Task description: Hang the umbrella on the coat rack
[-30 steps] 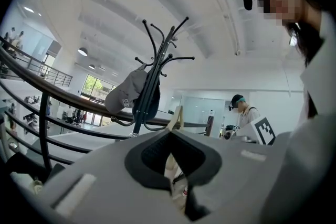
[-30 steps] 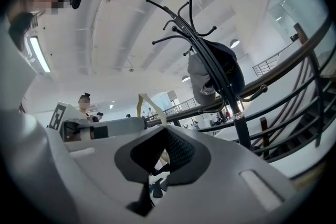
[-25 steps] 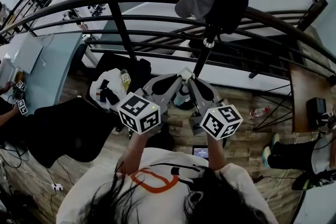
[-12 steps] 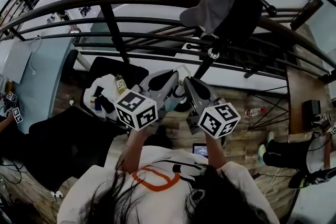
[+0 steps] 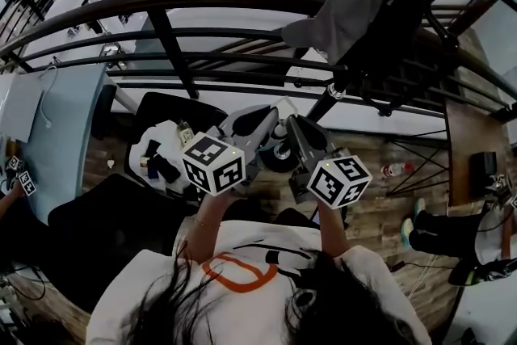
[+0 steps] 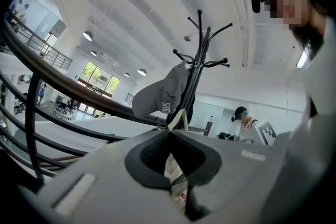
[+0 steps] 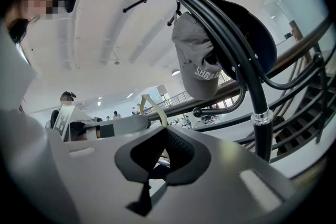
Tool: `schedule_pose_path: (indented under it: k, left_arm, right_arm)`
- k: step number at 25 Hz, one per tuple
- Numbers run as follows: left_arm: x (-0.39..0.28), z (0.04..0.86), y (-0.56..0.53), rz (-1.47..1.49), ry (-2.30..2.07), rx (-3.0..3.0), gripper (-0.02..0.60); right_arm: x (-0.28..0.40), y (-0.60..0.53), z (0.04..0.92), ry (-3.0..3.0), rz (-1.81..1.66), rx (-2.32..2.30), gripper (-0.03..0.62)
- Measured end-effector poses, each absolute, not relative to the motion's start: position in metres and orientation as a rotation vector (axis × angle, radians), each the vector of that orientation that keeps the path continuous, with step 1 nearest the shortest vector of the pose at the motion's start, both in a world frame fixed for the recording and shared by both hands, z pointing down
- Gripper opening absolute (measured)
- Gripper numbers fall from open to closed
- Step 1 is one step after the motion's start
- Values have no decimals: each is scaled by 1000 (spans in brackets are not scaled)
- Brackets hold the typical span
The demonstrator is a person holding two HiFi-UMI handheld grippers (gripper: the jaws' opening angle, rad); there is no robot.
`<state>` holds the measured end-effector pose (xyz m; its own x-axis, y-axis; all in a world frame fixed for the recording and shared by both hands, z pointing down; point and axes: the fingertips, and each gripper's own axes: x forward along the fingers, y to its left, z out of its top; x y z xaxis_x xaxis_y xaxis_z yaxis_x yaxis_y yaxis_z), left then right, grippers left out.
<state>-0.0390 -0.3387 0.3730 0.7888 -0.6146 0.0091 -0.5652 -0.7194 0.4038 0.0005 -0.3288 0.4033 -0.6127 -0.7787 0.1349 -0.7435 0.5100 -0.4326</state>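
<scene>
Coat rack (image 7: 261, 139) leaned rightward | left gripper (image 6: 170, 134), right gripper (image 7: 165, 132) pinch cream umbrella strap (image 7: 154, 109)

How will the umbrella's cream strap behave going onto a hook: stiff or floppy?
Probably floppy: the strap curls in a thin loop above the right tongs. Likely light. The left tongs pinch it too, so it may sag unless held spread.

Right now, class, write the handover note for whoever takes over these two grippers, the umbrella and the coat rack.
The left gripper is shut on the pale folded umbrella. The right gripper looks shut on its cream strap loop. Both sit close together, short of the black metal coat rack, which carries a grey cap; a ball-tipped hook is bare. Done: umbrella gripped. Left: slip the loop over a bare hook, then release.
</scene>
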Motion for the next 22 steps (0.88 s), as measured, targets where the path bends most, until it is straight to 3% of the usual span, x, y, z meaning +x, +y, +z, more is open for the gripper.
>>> schedule_pose_path:
  k: [22]
  left_arm:
    - [-22,419,-416,-13,-1023,2495,1]
  right_arm:
    - [20,-382,437,2737,-855,-1265,23]
